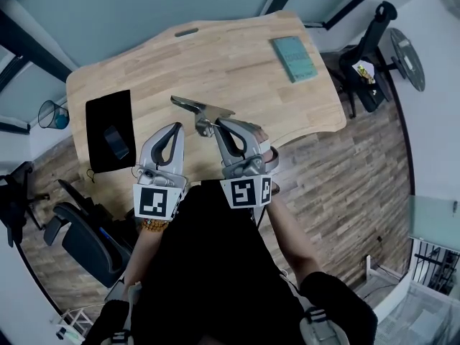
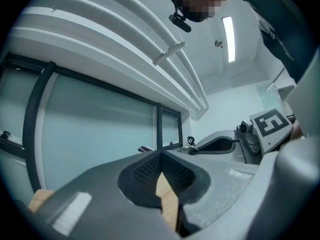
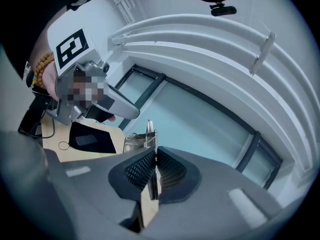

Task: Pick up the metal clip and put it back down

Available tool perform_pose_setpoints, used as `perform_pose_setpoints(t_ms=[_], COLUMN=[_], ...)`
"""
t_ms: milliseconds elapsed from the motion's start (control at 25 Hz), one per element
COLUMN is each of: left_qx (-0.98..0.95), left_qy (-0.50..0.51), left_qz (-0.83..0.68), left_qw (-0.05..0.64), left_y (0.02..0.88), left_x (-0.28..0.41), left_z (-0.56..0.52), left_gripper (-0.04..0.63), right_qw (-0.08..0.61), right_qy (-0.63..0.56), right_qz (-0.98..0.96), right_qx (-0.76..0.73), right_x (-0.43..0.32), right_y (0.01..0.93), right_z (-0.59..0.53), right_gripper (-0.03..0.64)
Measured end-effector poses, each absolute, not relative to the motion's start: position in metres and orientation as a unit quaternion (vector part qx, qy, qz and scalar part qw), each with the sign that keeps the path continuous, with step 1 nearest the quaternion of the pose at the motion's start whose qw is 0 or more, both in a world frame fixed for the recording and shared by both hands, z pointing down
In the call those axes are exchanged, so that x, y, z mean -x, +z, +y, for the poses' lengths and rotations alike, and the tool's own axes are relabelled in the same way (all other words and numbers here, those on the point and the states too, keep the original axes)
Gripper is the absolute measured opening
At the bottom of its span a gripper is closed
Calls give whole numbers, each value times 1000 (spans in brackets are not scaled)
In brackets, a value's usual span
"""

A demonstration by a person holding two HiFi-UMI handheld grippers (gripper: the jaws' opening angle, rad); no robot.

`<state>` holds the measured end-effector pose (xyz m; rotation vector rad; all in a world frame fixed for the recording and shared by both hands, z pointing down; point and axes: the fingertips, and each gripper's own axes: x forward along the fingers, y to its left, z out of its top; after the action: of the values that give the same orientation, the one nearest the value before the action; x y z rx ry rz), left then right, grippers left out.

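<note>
Left gripper (image 2: 161,155), jaws together (tips touching), glass wall (image 2: 100,129) behind, ceiling light (image 2: 229,38) above

One wooden table (image 1: 237,56). Two hand-held tools: the left tool (image 1: 175,128) and the right tool (image 1: 218,124). One metal clip (image 1: 192,106). One black mat (image 1: 100,117), with one dark phone (image 1: 116,141) on it. One teal book (image 1: 294,57). One blue wire bin (image 1: 52,113). Two office chairs show plainly: a far chair (image 1: 370,85) and a near chair (image 1: 79,239).

metal clip (image 1: 203,111) | silver, spring-hinged | clamped at one end | held aloft
</note>
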<state>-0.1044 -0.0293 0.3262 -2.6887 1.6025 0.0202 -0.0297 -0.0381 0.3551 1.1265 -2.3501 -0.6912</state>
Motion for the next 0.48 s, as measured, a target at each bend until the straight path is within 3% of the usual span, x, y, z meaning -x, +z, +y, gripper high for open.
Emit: perform_pose_setpoints(t_ms=[480], left_qx=[858], left_qy=[8], left_qz=[513], left_qw=[-4], left_y=[333], left_x=[99], left_z=[-32], left_gripper=[0], right_qw=[234], right_qy=[-254], right_qz=[-846], right_qx=[-407], right_x=[21], right_y=[357], right_z=[-41], right_gripper=[35])
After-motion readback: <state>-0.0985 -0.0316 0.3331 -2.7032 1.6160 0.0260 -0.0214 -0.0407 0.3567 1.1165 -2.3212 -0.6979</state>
